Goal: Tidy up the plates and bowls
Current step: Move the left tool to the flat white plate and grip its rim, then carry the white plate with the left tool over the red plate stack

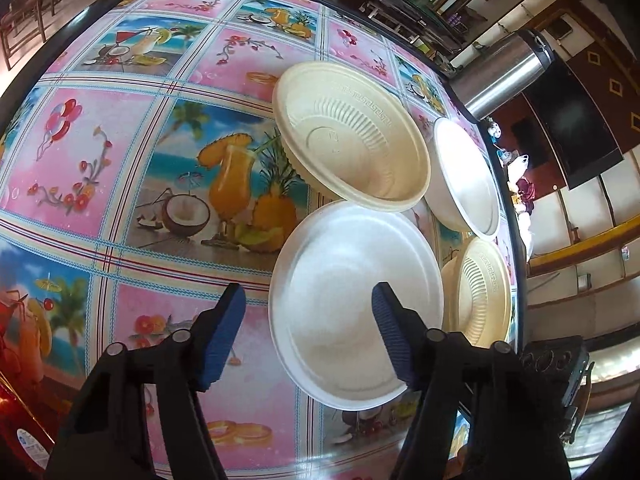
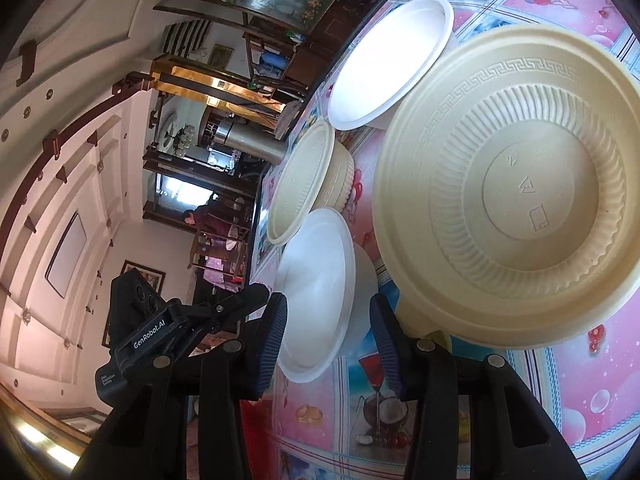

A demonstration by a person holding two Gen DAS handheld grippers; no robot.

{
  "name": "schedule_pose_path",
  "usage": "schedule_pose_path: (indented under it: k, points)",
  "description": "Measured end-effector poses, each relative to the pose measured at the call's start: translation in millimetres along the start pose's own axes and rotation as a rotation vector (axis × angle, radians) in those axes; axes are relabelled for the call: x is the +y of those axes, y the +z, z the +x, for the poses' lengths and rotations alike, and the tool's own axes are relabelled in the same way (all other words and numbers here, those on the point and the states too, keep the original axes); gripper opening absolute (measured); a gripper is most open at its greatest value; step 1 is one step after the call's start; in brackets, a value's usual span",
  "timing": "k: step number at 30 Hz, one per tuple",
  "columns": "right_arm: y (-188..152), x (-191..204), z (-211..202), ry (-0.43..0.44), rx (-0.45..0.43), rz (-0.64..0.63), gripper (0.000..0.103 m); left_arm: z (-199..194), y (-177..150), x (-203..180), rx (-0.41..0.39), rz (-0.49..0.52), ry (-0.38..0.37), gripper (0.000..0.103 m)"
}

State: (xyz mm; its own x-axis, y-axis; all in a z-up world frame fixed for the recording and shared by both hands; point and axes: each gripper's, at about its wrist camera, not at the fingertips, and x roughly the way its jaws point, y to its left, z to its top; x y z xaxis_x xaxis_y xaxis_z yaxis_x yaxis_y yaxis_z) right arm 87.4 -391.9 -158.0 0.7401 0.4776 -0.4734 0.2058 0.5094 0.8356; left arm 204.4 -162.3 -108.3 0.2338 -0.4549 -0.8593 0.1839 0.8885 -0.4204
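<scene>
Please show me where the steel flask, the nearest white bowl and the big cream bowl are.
Steel flask (image 1: 505, 76), left wrist view, on its shiny side.
Nearest white bowl (image 1: 344, 280), left wrist view, on its inner bottom.
Big cream bowl (image 2: 532, 204), right wrist view, on its flat inner bottom.

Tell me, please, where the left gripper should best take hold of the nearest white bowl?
Probably the thin rim of the white bowl on its near edge, from above: it sits upright with its mouth up, so one finger goes inside and one outside. The left gripper hangs open there.
</scene>
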Motion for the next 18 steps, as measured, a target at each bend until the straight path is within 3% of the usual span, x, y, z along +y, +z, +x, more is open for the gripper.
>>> schedule_pose_path:
  k: [2,7,13,18]
  points:
    - [-0.6,-4.4,2.1,0.001,0.003,0.023,0.034,1.7,1.3,0.2,-0.007,0.001,0.004,0.051]
    - [2.0,-3.8,-2.3,-0.022,-0.036,0.019,0.028,1.2,1.9,0.1,-0.015,0.017,0.014,0.038]
    - [0.4,-0.2,5.1,-0.050,-0.031,0.005,0.008,-0.5,0.7,-1.9,-0.020,0.038,0.018,0.022]
    - [2.7,0.2,4.8,-0.079,-0.057,-0.014,0.007,-2.5,-0.8,-2.0,-0.036,0.057,0.038,0.012]
